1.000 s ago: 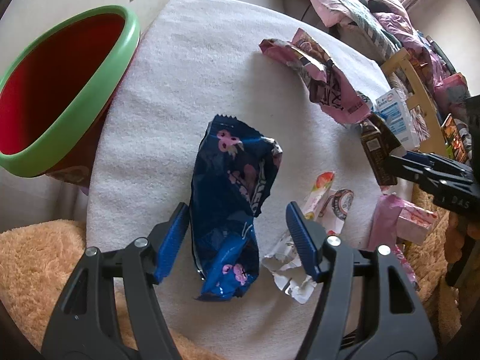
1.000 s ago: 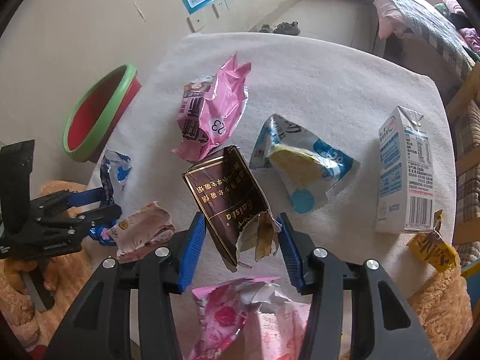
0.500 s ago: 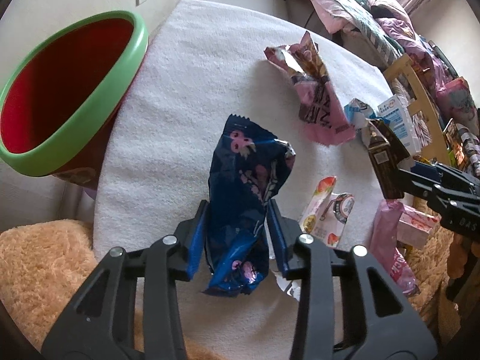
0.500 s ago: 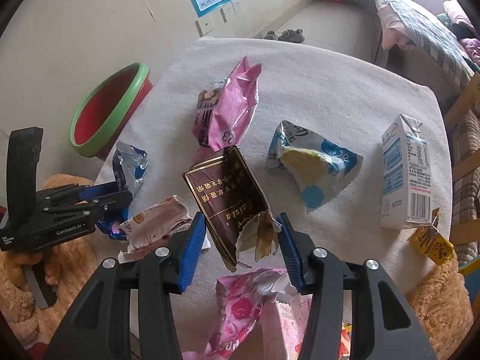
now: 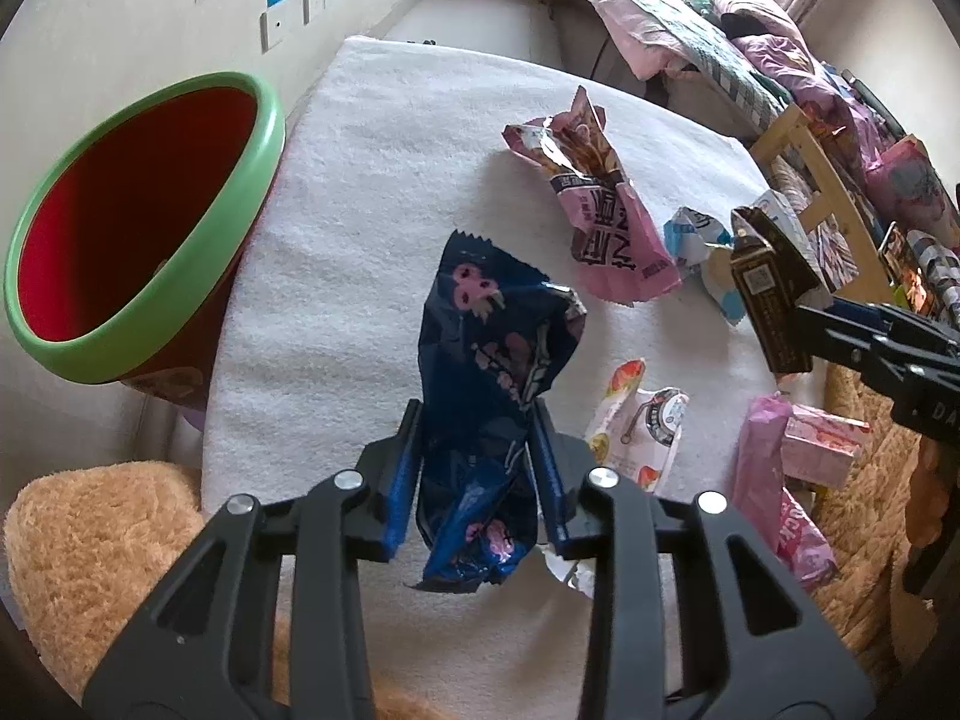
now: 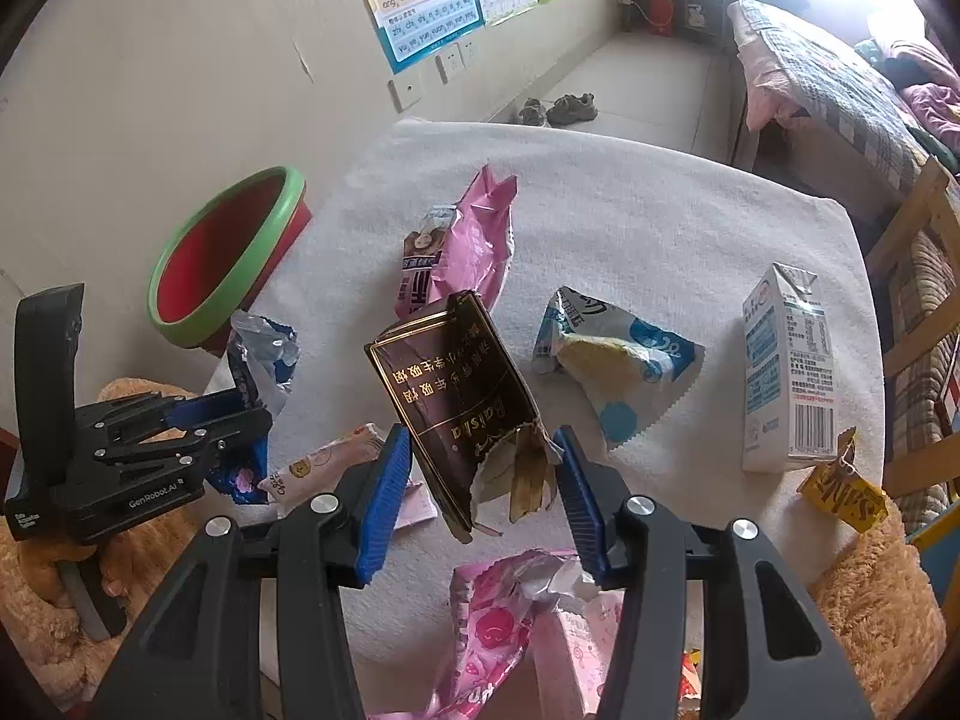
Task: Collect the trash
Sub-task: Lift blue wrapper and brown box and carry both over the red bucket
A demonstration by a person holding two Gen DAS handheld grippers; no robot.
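Observation:
My left gripper [image 5: 474, 480] is shut on a dark blue snack wrapper [image 5: 498, 348] and holds it above the white table [image 5: 372, 192]. My right gripper [image 6: 480, 480] is shut on a torn dark brown carton [image 6: 456, 396] held above the table; the carton also shows at the right of the left wrist view [image 5: 771, 294]. A red bin with a green rim [image 5: 126, 228] stands off the table's left edge, also in the right wrist view [image 6: 228, 252]. The left gripper shows in the right wrist view [image 6: 240, 414] with the wrapper [image 6: 264, 354].
On the table lie a pink wrapper [image 6: 462, 252], a blue-white wrapper [image 6: 612, 366], a white milk carton [image 6: 786, 372], a small strawberry packet [image 5: 642, 420] and pink packets [image 6: 516, 618]. A yellow packet [image 6: 840, 492] and tan fluffy cushions [image 5: 96, 540] are at the edges.
My left gripper has closed on the blue wrapper and lifted it. My right gripper has risen with the brown carton still in it.

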